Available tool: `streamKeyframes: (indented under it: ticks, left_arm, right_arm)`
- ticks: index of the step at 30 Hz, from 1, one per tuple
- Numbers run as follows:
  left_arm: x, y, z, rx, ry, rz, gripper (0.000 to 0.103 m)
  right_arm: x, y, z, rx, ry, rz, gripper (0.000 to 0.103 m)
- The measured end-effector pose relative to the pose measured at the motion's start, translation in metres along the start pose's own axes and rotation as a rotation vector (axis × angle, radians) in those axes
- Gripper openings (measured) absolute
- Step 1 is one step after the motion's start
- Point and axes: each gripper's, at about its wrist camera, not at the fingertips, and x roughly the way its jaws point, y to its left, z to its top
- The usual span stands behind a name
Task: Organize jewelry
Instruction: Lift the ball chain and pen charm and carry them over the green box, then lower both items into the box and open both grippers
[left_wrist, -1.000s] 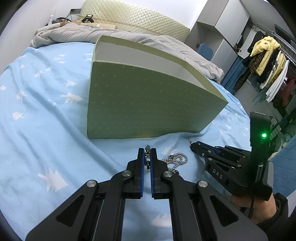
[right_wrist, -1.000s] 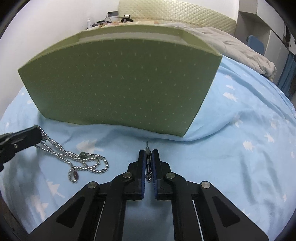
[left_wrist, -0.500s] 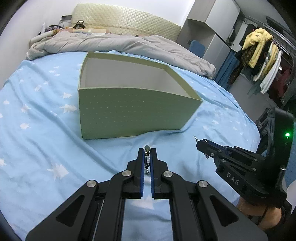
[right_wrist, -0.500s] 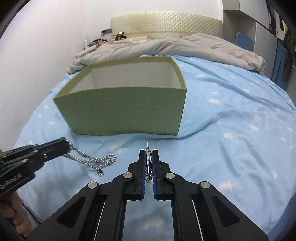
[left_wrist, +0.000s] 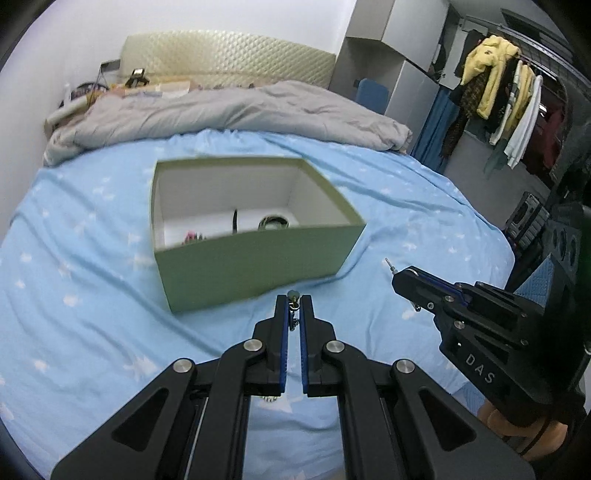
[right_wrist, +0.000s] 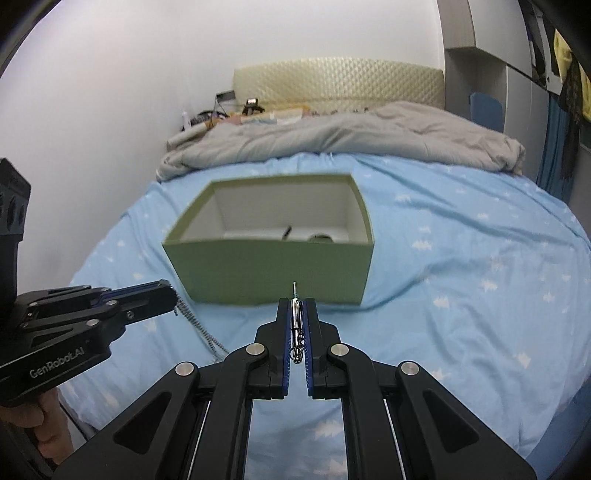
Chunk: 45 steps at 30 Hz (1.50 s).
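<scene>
My left gripper (left_wrist: 294, 306) pinches the limp bead chain (right_wrist: 201, 326); right gripper (right_wrist: 296, 306) clamps a slippery metal earring (right_wrist: 295, 325) by its stem.

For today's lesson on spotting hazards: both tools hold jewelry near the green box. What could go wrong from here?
1. The bead chain hangs loose below the left tool; it may snag the near wall of the green box.
2. The right tool grips a small metal piece by a thin edge; it could slip onto the blue sheet.
</scene>
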Motion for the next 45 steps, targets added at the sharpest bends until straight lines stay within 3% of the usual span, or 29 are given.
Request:
streamKeyframes:
  ticks: [11,16,23,29,37,45]
  left_arm:
    - [-0.014,-0.001,0.045,0.012,-0.054,-0.012,0.005]
    - [-0.018,0.002,0.074,0.018,-0.079,-0.001,0.005]
    - [-0.005,0.023,0.133,-0.018,-0.092,0.032,0.005]
    - [0.012,0.051,0.164,-0.059,-0.084,0.084,0.005]
    - [0.041,0.081,0.181,-0.093,-0.038,0.151,0.005]
    - [0.092,0.101,0.150,-0.128,0.093,0.163,0.005]
  right_arm:
    - [-0.010,-0.007,0.035,0.023,-0.050,0.048,0.004]
    - [-0.011,-0.003,0.066,-0.017,-0.083,0.029,0.004]
    - [0.012,-0.007,0.109,-0.022,-0.083,0.051,0.004]
    - [0.037,-0.013,0.143,-0.028,-0.059,0.067,0.004]
    - [0.086,-0.020,0.171,-0.050,0.021,0.044,0.004]
    - [0.146,-0.020,0.133,-0.043,0.160,0.057,0.005]
